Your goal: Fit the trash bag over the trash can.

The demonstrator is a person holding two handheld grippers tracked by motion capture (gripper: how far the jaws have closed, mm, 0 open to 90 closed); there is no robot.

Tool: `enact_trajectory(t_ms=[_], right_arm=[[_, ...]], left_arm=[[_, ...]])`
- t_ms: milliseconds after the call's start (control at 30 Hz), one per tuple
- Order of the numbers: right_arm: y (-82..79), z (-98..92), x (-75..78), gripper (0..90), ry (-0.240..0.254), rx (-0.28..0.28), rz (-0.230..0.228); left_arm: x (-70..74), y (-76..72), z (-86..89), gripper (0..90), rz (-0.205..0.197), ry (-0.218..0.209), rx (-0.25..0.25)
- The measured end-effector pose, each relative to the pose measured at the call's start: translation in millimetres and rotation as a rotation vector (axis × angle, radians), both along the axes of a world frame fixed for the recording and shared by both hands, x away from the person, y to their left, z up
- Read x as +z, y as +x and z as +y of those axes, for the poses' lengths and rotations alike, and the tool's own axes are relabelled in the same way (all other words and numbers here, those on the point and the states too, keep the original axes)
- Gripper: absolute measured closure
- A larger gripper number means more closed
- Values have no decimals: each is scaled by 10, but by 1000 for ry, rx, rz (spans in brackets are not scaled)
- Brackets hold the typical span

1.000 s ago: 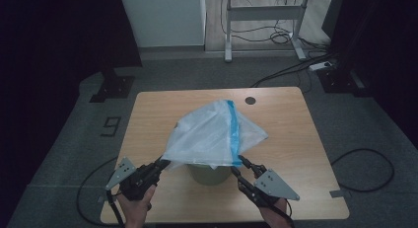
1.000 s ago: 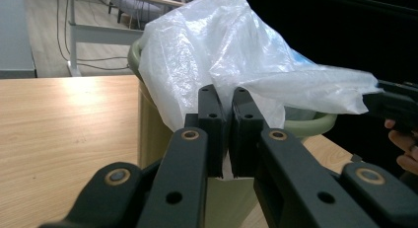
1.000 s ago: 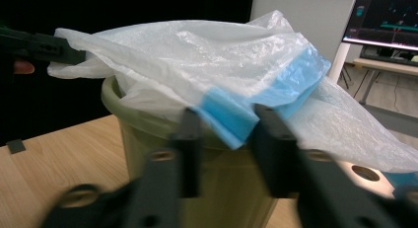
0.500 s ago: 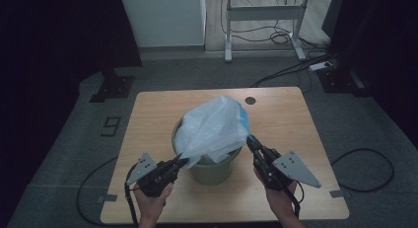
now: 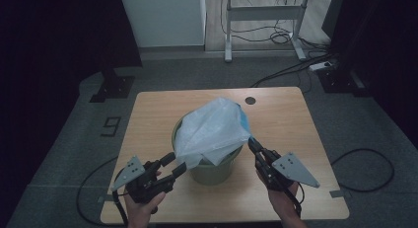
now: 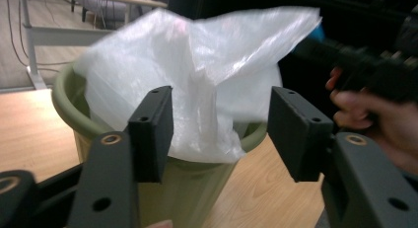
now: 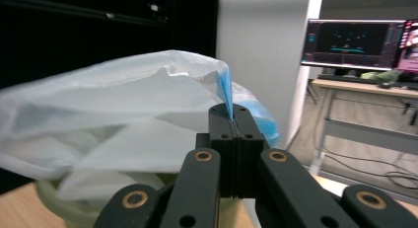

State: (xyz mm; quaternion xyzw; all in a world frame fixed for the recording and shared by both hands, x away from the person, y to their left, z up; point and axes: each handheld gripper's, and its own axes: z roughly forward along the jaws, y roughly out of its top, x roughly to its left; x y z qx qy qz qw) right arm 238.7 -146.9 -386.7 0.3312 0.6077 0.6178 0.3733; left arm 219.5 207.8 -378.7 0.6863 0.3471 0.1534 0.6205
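Thin, crinkled, translucent white plastic bag [image 5: 212, 134] with blue edge band sits bunched in round olive-green bin [image 5: 213, 170] at middle of pale wood-grain tabletop [image 5: 148, 114]. Right hand-held gripper [image 5: 251, 142]: flat black jaws pressed together, pinching bag's blue edge. Left hand-held gripper [image 5: 173, 165]: jaws just opened, spread, rectangular pads either side of bag's hanging fold, not pressing.

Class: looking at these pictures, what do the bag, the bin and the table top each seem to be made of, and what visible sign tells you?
Bag: thin translucent plastic film, whitish with a blue edge; it crumples and lets light through.
Bin: probably moulded plastic, matt olive green; smooth wall with a rolled rim.
Table top: wood or wood-look laminate, satin; pale grain lines show.
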Motion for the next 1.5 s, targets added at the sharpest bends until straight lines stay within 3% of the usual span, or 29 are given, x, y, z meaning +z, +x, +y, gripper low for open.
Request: enact_trajectory(t_ms=[167,333,567,767,900,933,1133,1267,1367,1500], right_arm=[[-10,-47,-23,886,-41,-6,-11],[-15,-37,-21,886,-95,-5,-39],[-3,15,-27,886,-125,14,-47],[-11,61,-20,886,-141,25,-57],[-33,89,-13,886,-146,35,-67],[-38,93,-14,886,-148,37,-70],[-56,134,-22,886,-151,53,-78],[-69,159,-22,885,-154,63,-86],[-88,164,-46,884,-151,70,-79],[-120,149,-95,841,-141,82,-67]], left_arm=[[162,24,24,417,-9,11,35],[295,211,-31,418,-1,52,56],[446,513,-142,420,25,103,40],[416,693,-290,419,79,147,2],[283,727,-386,433,116,184,-12],[241,724,-401,451,118,190,-11],[139,694,-421,763,94,202,-37],[111,638,-376,883,51,179,-23],[90,597,-273,898,23,106,-4],[40,568,-107,898,17,-4,17]])
